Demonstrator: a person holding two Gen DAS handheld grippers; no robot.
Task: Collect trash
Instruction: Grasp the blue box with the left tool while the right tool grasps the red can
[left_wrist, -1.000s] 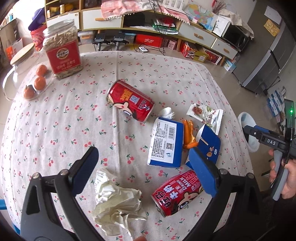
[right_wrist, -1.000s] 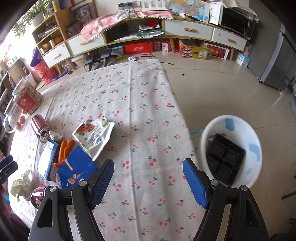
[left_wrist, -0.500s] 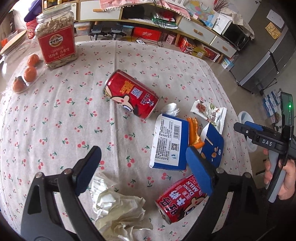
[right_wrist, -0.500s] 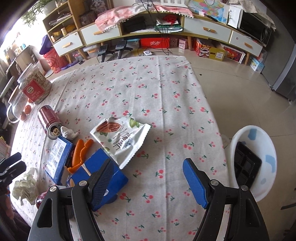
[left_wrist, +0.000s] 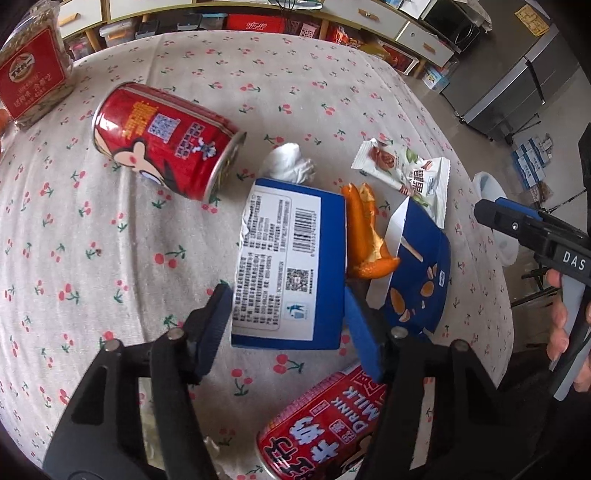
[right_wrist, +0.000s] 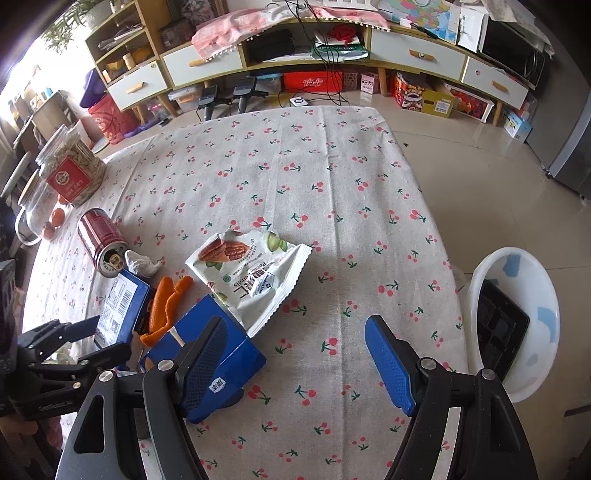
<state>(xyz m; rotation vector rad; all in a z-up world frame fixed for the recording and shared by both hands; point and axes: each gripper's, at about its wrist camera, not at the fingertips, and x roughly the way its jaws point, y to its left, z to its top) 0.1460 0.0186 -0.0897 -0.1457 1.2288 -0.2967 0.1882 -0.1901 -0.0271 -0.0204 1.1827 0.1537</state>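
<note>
A blue box with a white label (left_wrist: 291, 266) lies flat on the cherry-print tablecloth (left_wrist: 110, 236). My left gripper (left_wrist: 288, 317) is closing on its near end, and its pads meet the box's two long sides; the right wrist view shows this gripper (right_wrist: 99, 339) astride the box (right_wrist: 122, 306). Around it lie a red can (left_wrist: 166, 147), a second red can (left_wrist: 325, 417), a tissue wad (left_wrist: 291, 162), orange peel (left_wrist: 364, 236), a nut bag (right_wrist: 251, 273) and an open blue carton (right_wrist: 221, 354). My right gripper (right_wrist: 295, 354) hangs open over the cloth beside that carton.
A white basin (right_wrist: 517, 266) holding a black tray (right_wrist: 498, 328) stands on the floor past the table's right edge. A seed jar (right_wrist: 72, 166) and small oranges (right_wrist: 57, 216) sit at the far left. Shelves and drawers line the back wall.
My left gripper came down and forward from over the crumpled paper onto the blue box, and its jaws narrowed around it. The right gripper shifted left from the basin toward the trash, then stopped.
</note>
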